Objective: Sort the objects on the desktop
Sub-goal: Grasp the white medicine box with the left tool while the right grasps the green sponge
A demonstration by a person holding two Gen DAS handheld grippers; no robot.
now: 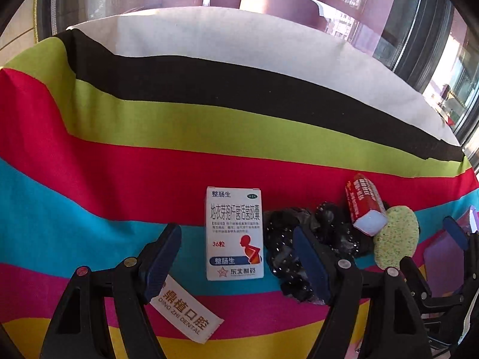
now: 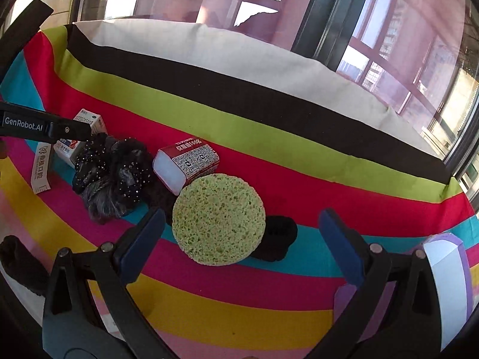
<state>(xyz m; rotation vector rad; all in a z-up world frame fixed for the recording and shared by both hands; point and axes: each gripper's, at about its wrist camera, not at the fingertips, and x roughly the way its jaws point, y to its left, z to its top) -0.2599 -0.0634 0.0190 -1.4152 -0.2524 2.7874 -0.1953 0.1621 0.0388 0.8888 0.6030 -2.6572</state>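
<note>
- Your left hand-held gripper (image 1: 236, 261) has its jaws apart with nothing pressed between the pads; the white medicine box (image 1: 235, 233) lies flat in the gap between them, on the striped cloth of the table (image 1: 209, 167).
- Its right pad sits over the black sequinned scrunchie (image 1: 287, 239), just beside the box; whether it touches the scrunchie you cannot tell.
- A white dental packet (image 1: 187, 309) lies by the left pad.
- Your right hand-held gripper (image 2: 239, 245) is spread wide and empty, with the round green sponge (image 2: 218, 218) between its fingers, clear of both pads.
- The red-and-white box (image 2: 187, 163) lies tilted, touching the far edge of the sponge.
- A black cloth item (image 2: 277, 237) pokes out from under the sponge on the right.
- A purple-and-white box (image 2: 449, 284) sits at the right edge.
</note>
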